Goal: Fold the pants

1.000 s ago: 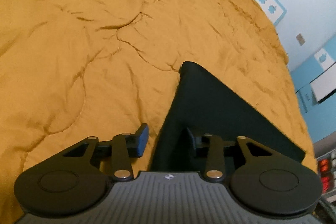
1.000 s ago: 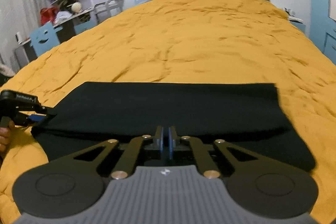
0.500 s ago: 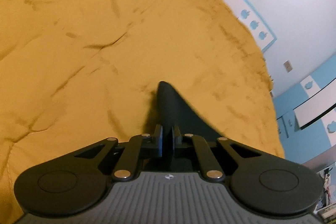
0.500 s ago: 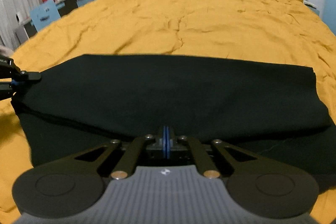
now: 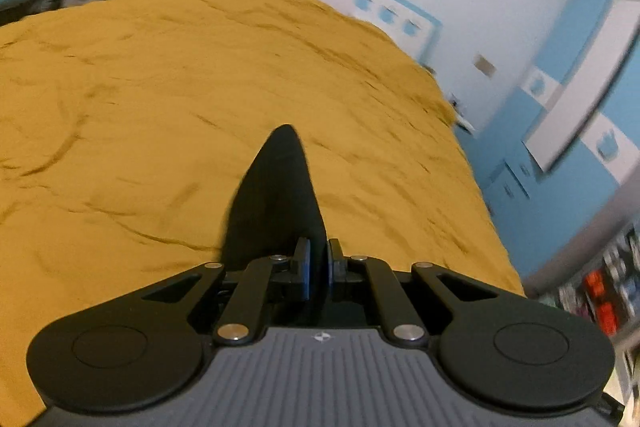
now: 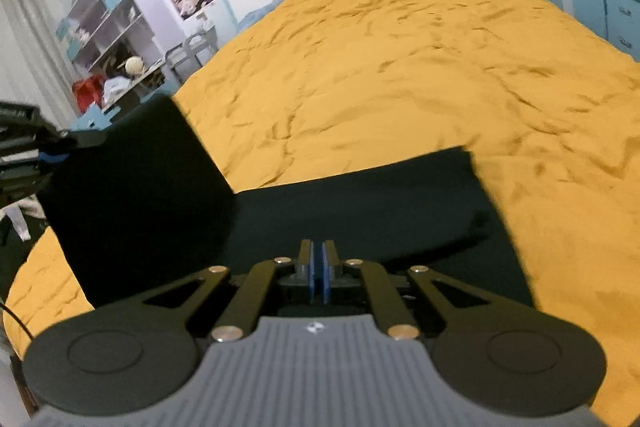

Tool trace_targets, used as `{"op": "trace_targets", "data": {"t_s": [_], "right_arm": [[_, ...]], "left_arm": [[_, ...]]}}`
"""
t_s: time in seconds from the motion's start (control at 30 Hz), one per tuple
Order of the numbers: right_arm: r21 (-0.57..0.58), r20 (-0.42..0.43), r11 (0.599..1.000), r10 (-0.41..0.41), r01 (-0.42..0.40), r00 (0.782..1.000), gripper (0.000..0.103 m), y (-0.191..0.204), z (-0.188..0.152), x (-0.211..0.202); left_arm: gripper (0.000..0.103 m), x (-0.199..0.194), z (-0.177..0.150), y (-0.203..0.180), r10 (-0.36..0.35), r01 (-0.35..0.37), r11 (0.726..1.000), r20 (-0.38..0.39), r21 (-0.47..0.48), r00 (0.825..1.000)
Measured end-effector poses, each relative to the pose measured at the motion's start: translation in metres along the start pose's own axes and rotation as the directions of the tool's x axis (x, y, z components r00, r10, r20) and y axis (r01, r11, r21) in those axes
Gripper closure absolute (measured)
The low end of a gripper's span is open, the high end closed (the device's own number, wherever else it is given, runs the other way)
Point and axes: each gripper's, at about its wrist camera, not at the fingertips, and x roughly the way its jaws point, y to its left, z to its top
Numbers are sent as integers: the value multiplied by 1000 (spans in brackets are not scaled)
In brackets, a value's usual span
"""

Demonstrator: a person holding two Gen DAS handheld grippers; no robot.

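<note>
Folding step: left gripper [image 5: 318, 269] and right gripper [image 6: 318, 277] each pinch a black pants [image 6: 360, 203] edge, lifted off the bed [image 6: 400, 67].
Next move: probably carry the raised end over the flat half, edges aligned.

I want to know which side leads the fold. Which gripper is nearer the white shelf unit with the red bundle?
Left. The left gripper holds the pants corner lifted just before the shelf unit; the right gripper grips the near edge, farther away.
</note>
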Motion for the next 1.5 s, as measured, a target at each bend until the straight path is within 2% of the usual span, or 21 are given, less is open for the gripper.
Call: {"op": "trace_targets", "data": {"t_s": [0.13, 0.23, 0.37, 0.47, 0.6, 0.63, 0.67, 0.73, 0.8, 0.9, 0.97, 1.03, 1.2, 1.23, 1.27, 1.33, 1.5], "right_arm": [[14, 6, 1000, -1, 1, 1000, 102, -20, -3, -20], [23, 10, 1000, -6, 6, 1000, 102, -32, -7, -29], [64, 3, 998, -15, 15, 1000, 102, -50, -14, -36], [81, -1, 997, -15, 15, 1000, 102, -57, -18, -39], [99, -10, 995, 14, -13, 1000, 100, -55, -18, -35], [98, -11, 995, 25, -24, 1000, 96, -53, -18, -34], [98, -11, 995, 35, -33, 999, 89, -50, -17, -32], [104, -13, 993, 55, -53, 998, 79, -47, -17, -28], [130, -29, 988, 91, -86, 995, 79, -45, -17, -22], [192, -45, 973, 142, -131, 989, 79, -46, -16, -10], [200, -68, 973, 134, -118, 989, 77, -43, -16, 1], [198, -91, 975, 124, -105, 988, 75, -40, -16, 11], [229, -140, 970, 116, -82, 983, 77, -39, -19, 39], [233, -141, 969, 115, -80, 983, 83, -39, -18, 43], [236, -145, 968, 119, -82, 982, 95, -39, -17, 47], [224, -145, 971, 122, -88, 982, 99, -34, -12, 48], [120, -115, 984, 145, -132, 983, 100, -8, 19, 33]], "left_arm": [[96, 33, -21, -43, -7, 13, 997, -80, 75, 997], [96, 67, -44, -64, 11, 10, 990, -156, 138, 988], [95, 105, -75, -77, 63, -3, 977, -278, 211, 958], [94, 115, -91, -75, 94, -4, 967, -342, 256, 935], [88, 113, -92, -61, 33, 54, 977, -398, 206, 917], [86, 108, -89, -59, 11, 73, 977, -392, 201, 920], [85, 100, -87, -62, -2, 86, 973, -366, 214, 931], [79, 83, -82, -66, 21, 65, 956, -289, 285, 957], [76, 69, -75, -63, 47, 29, 947, -227, 319, 973], [70, 52, -65, -45, 35, 21, 952, -178, 304, 983], [65, 47, -60, -34, 81, -34, 949, -138, 314, 987], [65, 45, -57, -21, 119, -76, 944, -117, 320, 986], [65, 35, -49, 18, 143, -112, 965, -119, 238, 983], [65, 33, -49, 25, 145, -115, 967, -121, 226, 982], [65, 32, -48, 31, 148, -120, 969, -121, 217, 982], [65, 29, -47, 44, 160, -135, 971, -117, 196, 980], [65, 24, -45, 69, 152, -137, 982, -116, 131, 982]]}}
